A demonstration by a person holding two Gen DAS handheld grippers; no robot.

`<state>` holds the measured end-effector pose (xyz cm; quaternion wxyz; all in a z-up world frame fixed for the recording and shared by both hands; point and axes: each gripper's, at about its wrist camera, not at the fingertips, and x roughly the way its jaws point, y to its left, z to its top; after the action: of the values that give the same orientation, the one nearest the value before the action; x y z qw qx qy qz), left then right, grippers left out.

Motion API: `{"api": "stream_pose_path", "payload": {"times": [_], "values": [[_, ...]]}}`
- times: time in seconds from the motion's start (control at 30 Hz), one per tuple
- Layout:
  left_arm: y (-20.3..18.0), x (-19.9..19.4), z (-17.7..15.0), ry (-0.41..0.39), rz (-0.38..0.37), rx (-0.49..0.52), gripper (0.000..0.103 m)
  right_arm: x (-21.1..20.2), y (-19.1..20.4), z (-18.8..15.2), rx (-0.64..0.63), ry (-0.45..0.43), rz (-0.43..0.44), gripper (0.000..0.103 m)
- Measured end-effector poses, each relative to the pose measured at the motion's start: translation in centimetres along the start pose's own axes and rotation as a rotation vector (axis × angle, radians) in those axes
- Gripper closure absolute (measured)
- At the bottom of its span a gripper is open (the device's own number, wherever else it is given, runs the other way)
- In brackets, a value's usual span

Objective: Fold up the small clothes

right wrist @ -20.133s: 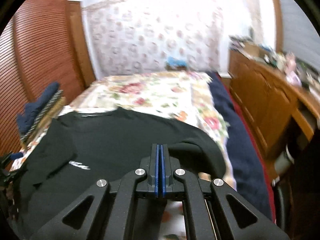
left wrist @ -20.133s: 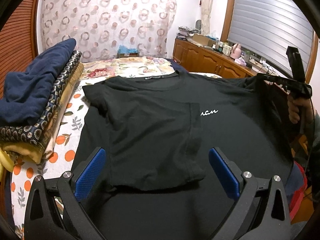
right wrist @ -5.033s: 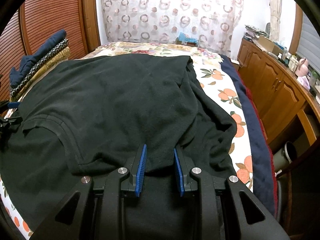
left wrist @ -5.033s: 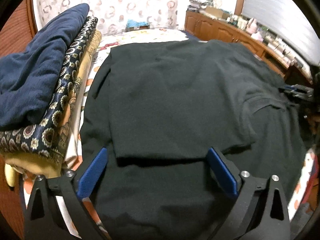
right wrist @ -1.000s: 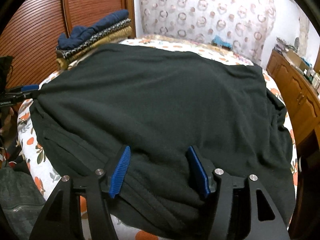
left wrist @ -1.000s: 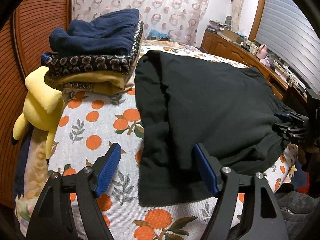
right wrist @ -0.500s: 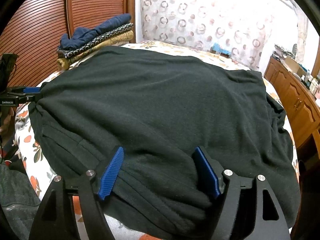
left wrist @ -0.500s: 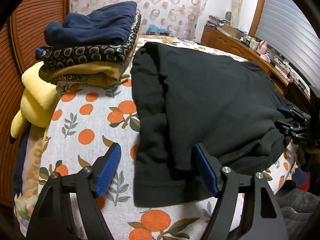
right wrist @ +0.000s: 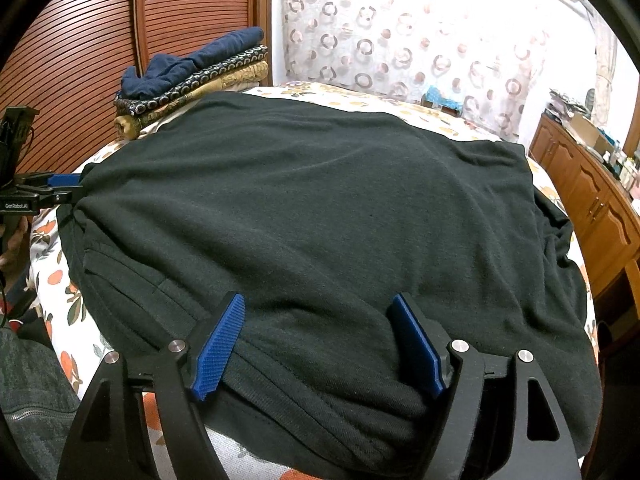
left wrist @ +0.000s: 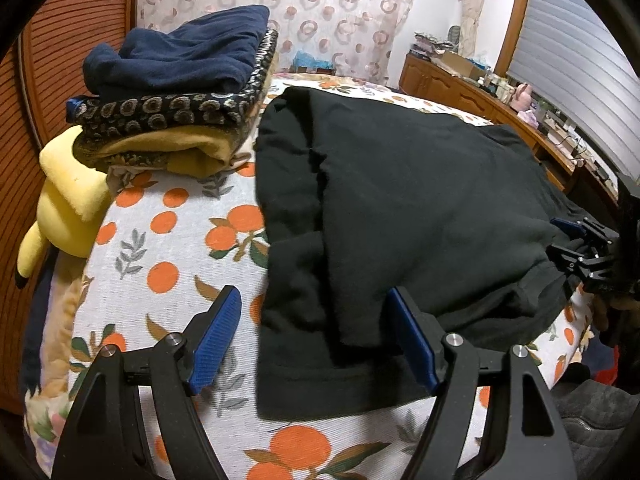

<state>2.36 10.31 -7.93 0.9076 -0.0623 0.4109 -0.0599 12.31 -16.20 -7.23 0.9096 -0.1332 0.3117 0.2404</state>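
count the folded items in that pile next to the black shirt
3 can be told apart: a navy top uppermost, a dark ring-patterned cloth under it, and a mustard cloth lowest. More layers may be hidden beneath or behind. The pile sits on the bedsheet.

A folded black garment (left wrist: 400, 208) lies on a bed (left wrist: 168, 248) covered in an orange-fruit print. The left tool (left wrist: 316, 336) hangs over the garment's near-left corner, its blue pads (left wrist: 216, 332) spread wide, clear of the cloth. At the right edge the right tool (left wrist: 576, 240) sits at the garment's far corner. Left of the garment stands a stack of folded clothes (left wrist: 176, 100), navy on top, with a yellow plush toy (left wrist: 68, 204) beside it.
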Motion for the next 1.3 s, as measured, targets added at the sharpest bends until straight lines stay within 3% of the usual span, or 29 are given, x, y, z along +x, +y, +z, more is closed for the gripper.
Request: {"api": "stream_pose_path", "payload": {"times": [0.2,0.23,0.27,0.33,0.37,0.57,0.8,1.1,1.3], "values": [[-0.5,0.4,0.3,-0.007,-0.065,0.005,0.028,0.0,0.0,0.0,0.0,0.0,0.001,0.025],[-0.6,0.4,0.3,-0.01,-0.078,0.009,0.039,0.0,0.0,0.0,-0.001,0.0,0.001,0.025],[-0.8,0.5,0.3,-0.011,-0.089,0.013,0.058,0.0,0.0,0.0,-0.001,0.0,0.001,0.025],[-0.8,0.8,0.6,0.002,-0.123,0.009,0.082,0.0,0.0,0.0,0.0,0.0,0.001,0.025],[-0.9,0.9,0.8,0.002,-0.131,0.007,0.087,0.0,0.0,0.0,0.0,0.001,0.001,0.025],[-2.9,-0.6,3.0,-0.066,-0.188,0.044,0.091,-0.8,-0.9,0.1,0.017,0.01,-0.007,0.025],[-7.9,-2.0,8.1,-0.15,-0.289,0.127,0.092,-4.0,-4.8,-0.9,0.115,-0.046,-0.05,0.025],[-17.0,-0.4,14.8,-0.173,-0.419,0.279,0.092,-7.9,-8.2,-2.7,0.196,-0.104,-0.142,0.027],[-23.8,-0.7,17.4,-0.178,-0.499,0.385,0.092,-9.4,-9.7,-4.1,0.249,-0.126,-0.179,0.029]]}}
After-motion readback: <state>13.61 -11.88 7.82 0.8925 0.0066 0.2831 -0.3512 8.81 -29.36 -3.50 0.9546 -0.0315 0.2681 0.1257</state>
